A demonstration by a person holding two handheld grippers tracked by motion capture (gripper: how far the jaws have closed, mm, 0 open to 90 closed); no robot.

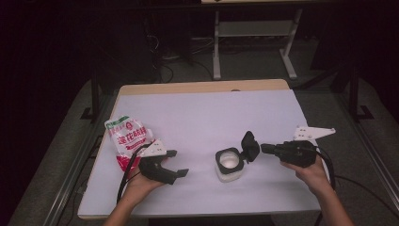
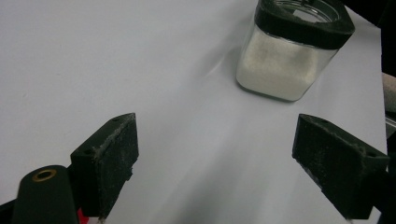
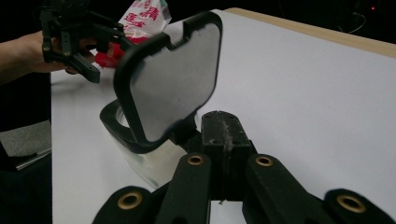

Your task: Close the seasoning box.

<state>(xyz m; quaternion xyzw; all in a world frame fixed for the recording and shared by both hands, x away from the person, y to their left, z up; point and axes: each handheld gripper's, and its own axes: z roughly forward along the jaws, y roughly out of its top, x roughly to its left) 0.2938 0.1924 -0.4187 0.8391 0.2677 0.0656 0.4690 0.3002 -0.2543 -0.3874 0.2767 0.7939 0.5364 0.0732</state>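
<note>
On white table [image 1: 207, 113], clear jar [image 1: 229, 165] of white powder, hinged black lid [image 1: 250, 146] up, right gripper [image 1: 264, 149] closed beside lid, left gripper [image 1: 175, 163] open, empty, red-and-white bag [image 1: 126, 139] behind.

On the white table [image 1: 202, 113], a clear jar [image 1: 229, 165] of white powder sat near center, black lid [image 1: 250, 146] flipped up at its two o'clock. The right gripper [image 1: 264, 149], at three o'clock, was closed beside the lid. The left gripper [image 1: 178, 163] gaped at nine o'clock, a red-and-white bag [image 1: 126, 138] behind it.
</note>
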